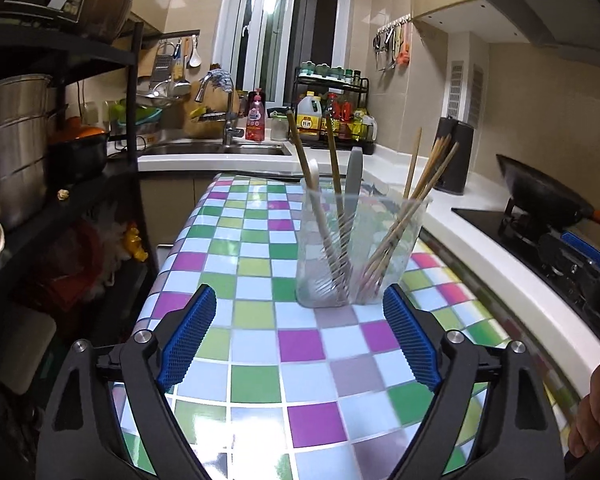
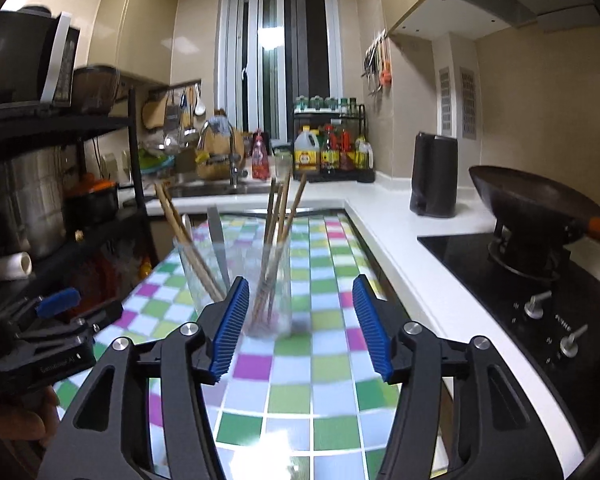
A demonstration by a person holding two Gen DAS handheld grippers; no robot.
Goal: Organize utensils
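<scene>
Utensils stand in two clear cups just ahead of both tools, on the checkered desk (image 1: 260, 380). Left tool (image 1: 300, 312) gapes wide, nothing between its pads; right tool (image 2: 298, 308) is partly open, also empty, neither touching a cup. Left cup (image 1: 324, 256) holds spoons (image 1: 312, 184) and a grey spatula (image 1: 354, 168); right cup (image 2: 270, 292), touching it, holds chopsticks (image 2: 278, 220).
</scene>
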